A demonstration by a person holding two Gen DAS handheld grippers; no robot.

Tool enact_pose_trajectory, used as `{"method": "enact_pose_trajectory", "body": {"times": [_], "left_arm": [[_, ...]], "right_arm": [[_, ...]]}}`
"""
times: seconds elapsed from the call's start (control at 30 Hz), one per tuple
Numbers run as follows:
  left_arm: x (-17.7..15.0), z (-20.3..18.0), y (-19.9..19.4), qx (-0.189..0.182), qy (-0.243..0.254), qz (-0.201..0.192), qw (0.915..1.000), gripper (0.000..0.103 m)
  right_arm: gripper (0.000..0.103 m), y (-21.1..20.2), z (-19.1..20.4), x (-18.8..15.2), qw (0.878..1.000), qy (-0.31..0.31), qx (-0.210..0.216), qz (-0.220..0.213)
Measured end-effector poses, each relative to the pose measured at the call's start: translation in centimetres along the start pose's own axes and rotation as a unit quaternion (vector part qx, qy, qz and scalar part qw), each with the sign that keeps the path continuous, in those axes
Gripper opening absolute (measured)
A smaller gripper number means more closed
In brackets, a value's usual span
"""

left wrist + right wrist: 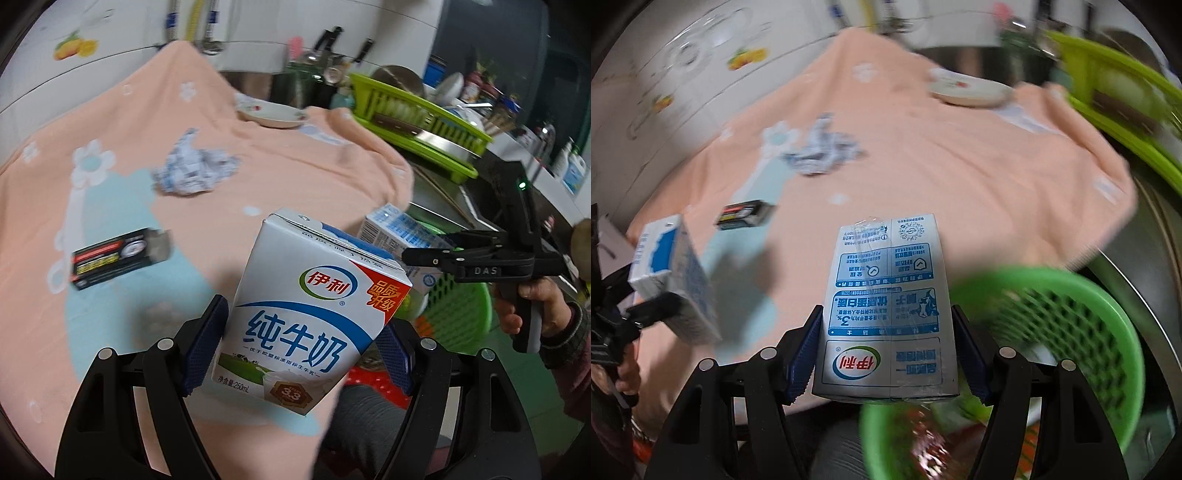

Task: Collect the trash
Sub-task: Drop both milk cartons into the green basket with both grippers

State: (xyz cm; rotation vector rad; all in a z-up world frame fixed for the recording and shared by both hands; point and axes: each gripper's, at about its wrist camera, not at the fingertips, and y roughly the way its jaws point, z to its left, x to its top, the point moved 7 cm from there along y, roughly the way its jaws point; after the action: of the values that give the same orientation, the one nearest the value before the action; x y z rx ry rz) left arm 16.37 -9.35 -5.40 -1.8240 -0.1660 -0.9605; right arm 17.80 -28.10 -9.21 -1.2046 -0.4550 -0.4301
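Milk carton point(310, 314) nearest, clamped in our left gripper point(299, 350) fingers. Second carton point(886, 310) clamped in our right gripper point(886, 354), just beside green basket point(1108, 332). Neither binned yet. Crumpled wrapper point(195, 166) and black box point(118, 256) left on cloth-covered worktop point(295, 166). We judge task roughly midway.

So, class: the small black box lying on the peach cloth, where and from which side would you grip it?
Grip the black box across its two long sides, coming straight down from above. It lies flat on the cloth, so only its narrow width seems likely to fit between the fingers.
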Motion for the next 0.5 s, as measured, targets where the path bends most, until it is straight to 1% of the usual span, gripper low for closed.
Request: {"method": "enact_pose_trajectory", "body": {"times": [0.1, 0.27, 0.4, 0.5], "left_arm": [[0.3, -2.3, 1.0, -0.016, 0.013, 0.005, 0.9998, 0.075], [0.8, -5.8, 2.6, -0.036, 0.036, 0.016, 0.9986, 0.075], [1.0, -8.2, 3.9, -0.050, 0.052, 0.026, 0.9971, 0.075], [1.1, -10.0, 5.2, -0.056, 0.065, 0.037, 0.9956, 0.075]], "right_arm": [[0.064, -0.6, -4.2, -1.9, 0.999, 0.034, -0.025, 0.004], [0.065, -0.6, -9.0, -4.6, 0.996, 0.075, -0.051, 0.015], [0.065, 0.0, -11.3, -5.9, 0.993, 0.090, -0.071, 0.023], [0.065, 0.1, -12.5, -6.6, 0.992, 0.104, -0.073, 0.025]]}}
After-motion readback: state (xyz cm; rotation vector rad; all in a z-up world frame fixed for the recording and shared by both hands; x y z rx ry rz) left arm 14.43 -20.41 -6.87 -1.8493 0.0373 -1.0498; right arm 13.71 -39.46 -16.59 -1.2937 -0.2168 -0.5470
